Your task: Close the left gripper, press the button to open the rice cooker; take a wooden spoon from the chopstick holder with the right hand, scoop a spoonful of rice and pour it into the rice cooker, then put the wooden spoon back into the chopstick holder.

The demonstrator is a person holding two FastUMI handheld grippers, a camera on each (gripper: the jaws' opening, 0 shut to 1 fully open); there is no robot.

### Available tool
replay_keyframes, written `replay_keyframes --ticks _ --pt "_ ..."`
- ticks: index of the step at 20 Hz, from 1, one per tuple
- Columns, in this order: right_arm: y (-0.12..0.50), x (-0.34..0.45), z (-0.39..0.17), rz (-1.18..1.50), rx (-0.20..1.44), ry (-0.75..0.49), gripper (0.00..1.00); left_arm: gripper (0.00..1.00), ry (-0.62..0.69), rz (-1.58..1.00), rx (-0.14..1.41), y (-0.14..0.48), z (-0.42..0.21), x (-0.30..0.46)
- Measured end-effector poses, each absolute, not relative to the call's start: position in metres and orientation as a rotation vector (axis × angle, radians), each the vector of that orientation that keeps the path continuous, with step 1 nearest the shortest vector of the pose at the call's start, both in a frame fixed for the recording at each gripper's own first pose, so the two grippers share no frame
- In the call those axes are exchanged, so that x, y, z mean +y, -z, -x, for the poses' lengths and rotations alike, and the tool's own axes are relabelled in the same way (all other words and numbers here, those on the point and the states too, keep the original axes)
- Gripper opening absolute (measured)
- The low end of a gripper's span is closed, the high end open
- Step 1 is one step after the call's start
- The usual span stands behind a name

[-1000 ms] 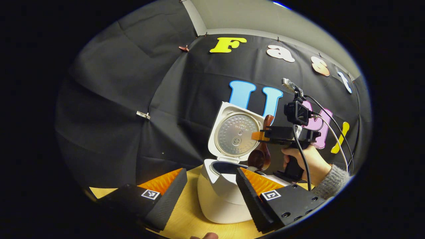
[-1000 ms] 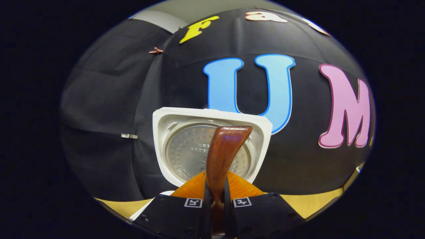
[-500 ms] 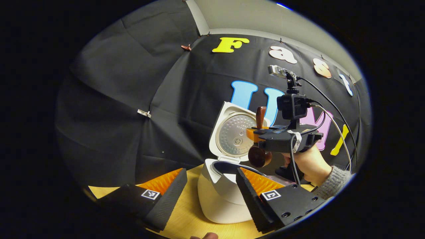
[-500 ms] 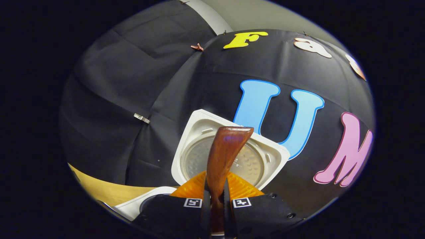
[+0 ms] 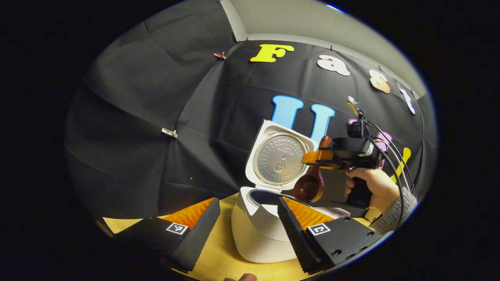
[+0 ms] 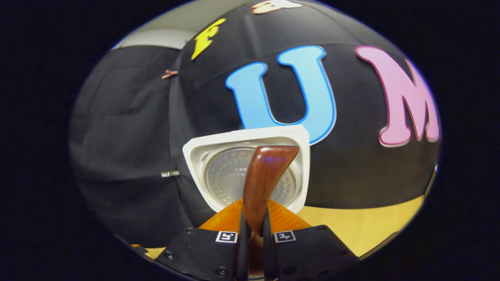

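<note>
The white rice cooker (image 5: 256,238) stands on the wooden table with its lid (image 5: 279,156) raised upright. In the left gripper view, my left gripper (image 5: 246,230) hangs open in front of it, the cooker body showing between its fingers. To the right a hand (image 5: 371,187) holds my right gripper (image 5: 310,157), shut on the handle of a dark wooden spoon (image 5: 309,186). The spoon's bowl hangs down above the right side of the pot's rim. In the right gripper view the spoon handle (image 6: 267,175) rises between the shut fingers of the right gripper (image 6: 253,220), with the lid (image 6: 218,171) behind it.
Black cloth walls close in the back and the left. The wooden table (image 6: 351,226) extends to the right of the cooker. A pale object (image 5: 338,212) peeks out behind my left gripper's right finger. A fingertip (image 5: 242,277) shows at the bottom edge.
The right gripper, which half a second ago was raised and rolled over the pot, has tilted back and shifted slightly right with the spoon. The left gripper has stayed still.
</note>
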State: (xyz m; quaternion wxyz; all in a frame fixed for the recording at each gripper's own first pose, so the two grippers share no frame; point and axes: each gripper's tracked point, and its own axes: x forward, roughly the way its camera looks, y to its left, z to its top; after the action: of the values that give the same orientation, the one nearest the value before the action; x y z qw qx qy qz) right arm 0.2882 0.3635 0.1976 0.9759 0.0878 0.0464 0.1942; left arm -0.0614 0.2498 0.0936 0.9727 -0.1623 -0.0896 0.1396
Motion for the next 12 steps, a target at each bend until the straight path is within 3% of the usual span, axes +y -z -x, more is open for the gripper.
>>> replay_keyframes --ticks 12 --pt "-0.267 0.134 -0.164 -0.224 -0.114 -0.193 0.19 0.95 -0.235 0.335 -0.236 -0.111 0.06 0.224"
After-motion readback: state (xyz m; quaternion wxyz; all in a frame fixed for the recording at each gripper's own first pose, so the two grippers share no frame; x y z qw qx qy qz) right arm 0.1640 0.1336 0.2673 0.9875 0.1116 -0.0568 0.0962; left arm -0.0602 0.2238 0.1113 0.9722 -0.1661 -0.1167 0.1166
